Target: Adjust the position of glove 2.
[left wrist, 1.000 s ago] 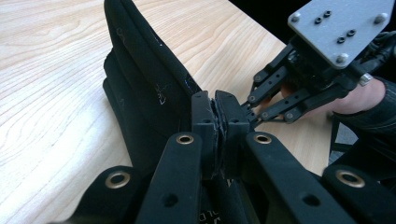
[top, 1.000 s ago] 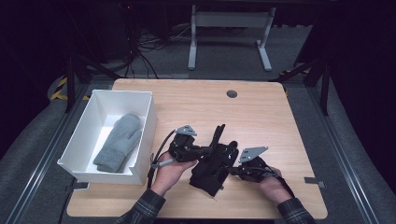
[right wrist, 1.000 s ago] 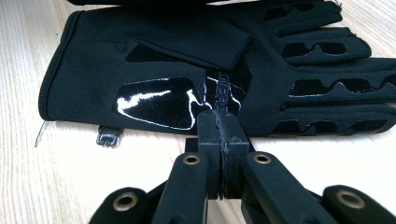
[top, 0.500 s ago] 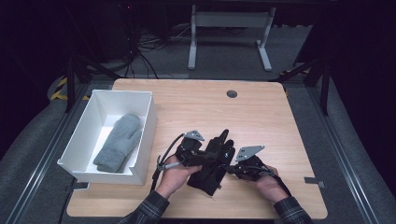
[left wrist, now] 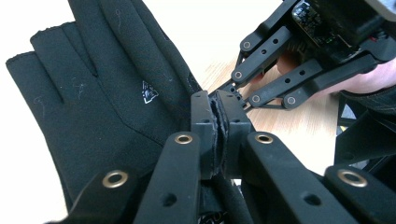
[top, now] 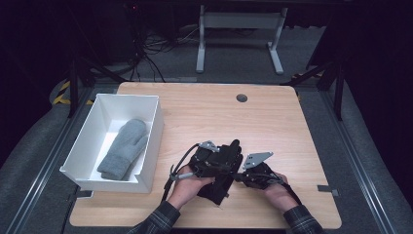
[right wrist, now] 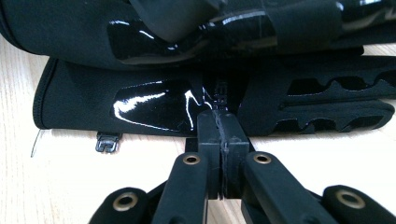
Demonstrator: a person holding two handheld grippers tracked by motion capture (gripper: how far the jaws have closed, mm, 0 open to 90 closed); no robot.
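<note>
Black glove (top: 221, 168) on the table (top: 204, 112), just right of the white bin (top: 151, 141) that holds a grey mitten (top: 124, 148); the left gripper (left wrist: 218, 122) is clenched on the glove's edge and the right gripper (right wrist: 222, 133) is clamped, apparently on its cuff. The step in hand seems to be lifting the glove; the next move calls for carrying it left over the bin wall. Fabric hides the pad tips.

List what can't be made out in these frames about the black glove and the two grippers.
- High view: black glove, middle covered by left gripper.
- Left gripper view: glove's cuff hidden behind the jaws.
- Right gripper view: whether right gripper pinches fabric; glove's fingers cut off.
</note>
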